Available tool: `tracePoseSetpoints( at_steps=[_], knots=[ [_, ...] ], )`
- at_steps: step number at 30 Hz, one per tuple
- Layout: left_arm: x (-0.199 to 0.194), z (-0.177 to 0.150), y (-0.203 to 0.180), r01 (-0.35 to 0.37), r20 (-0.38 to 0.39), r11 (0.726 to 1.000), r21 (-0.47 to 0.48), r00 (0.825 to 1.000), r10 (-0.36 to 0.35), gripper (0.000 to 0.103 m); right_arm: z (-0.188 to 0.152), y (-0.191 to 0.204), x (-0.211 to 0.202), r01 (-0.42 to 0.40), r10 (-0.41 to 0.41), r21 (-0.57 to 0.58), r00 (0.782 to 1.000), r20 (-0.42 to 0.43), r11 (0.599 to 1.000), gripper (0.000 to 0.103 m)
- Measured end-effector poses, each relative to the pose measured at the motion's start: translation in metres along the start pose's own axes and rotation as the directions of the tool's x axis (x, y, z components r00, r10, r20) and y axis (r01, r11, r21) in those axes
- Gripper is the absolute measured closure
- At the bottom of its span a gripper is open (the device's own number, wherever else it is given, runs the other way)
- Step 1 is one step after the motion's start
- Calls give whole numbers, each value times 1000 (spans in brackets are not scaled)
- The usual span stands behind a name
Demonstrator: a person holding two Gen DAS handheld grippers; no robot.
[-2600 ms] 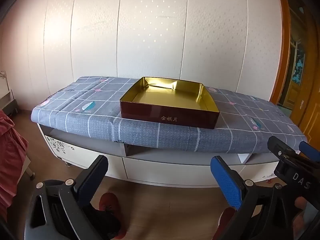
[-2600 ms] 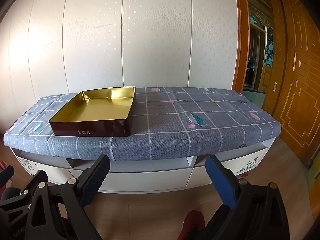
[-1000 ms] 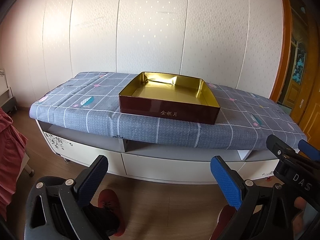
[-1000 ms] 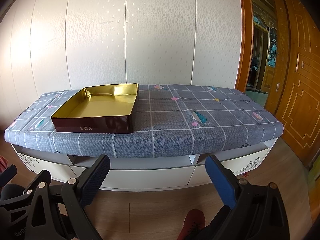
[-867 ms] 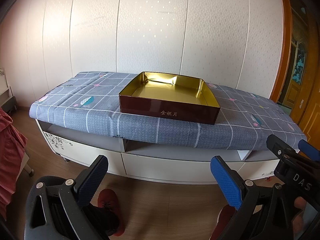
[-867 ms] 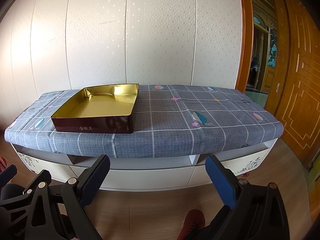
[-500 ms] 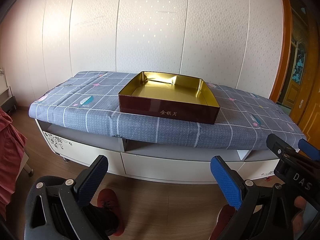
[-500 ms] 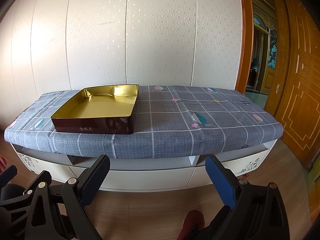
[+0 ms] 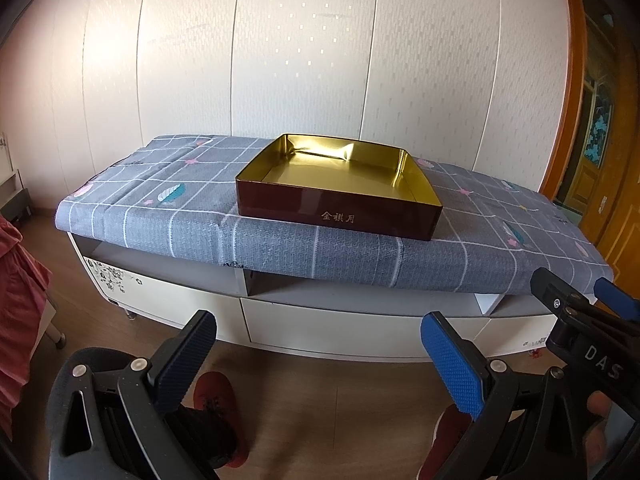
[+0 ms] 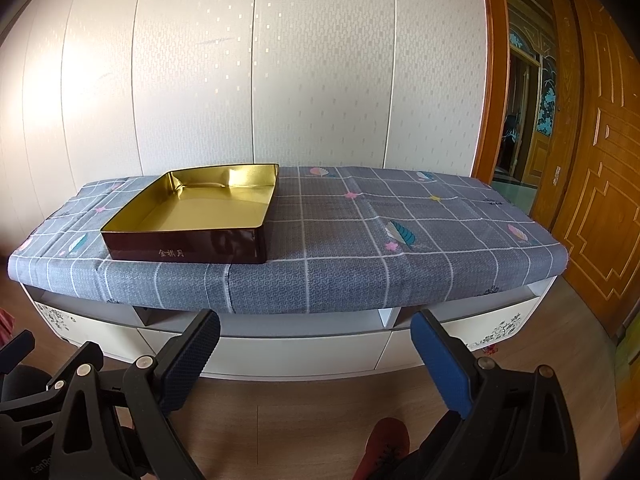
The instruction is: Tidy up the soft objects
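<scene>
Faintly, "DAS" on right hand-held gripper (image 9: 592,344)

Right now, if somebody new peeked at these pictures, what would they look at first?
Probably the shiny square tin box, dark red outside and gold inside, sitting open and empty on the grey checked cloth with little feathers that covers a long low white cabinet. Next, the two grippers up close at the bottom, left gripper and right gripper, both wide open and holding nothing.

Left tongs (image 9: 318,354) and right tongs (image 10: 314,350) are both spread wide, level, gripping nothing.
</scene>
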State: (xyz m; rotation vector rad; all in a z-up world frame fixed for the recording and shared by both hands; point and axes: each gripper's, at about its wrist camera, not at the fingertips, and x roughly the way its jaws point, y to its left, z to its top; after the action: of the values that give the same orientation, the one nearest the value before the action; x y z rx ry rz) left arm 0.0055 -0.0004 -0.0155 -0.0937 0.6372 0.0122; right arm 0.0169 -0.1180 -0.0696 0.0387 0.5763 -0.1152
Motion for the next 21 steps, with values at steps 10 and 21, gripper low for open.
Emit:
tracePoseSetpoints(
  at_steps=[10, 21],
  knots=[
    [42, -6, 12, 97, -160, 995, -33, 982, -101, 0, -18, -7, 45, -145, 139, -21, 977, -161, 989, 5],
    [98, -25, 32, 45, -339, 993, -108, 938, -79, 0, -64, -8, 118, -214, 173, -60, 899, -403, 975, 4]
  ],
)
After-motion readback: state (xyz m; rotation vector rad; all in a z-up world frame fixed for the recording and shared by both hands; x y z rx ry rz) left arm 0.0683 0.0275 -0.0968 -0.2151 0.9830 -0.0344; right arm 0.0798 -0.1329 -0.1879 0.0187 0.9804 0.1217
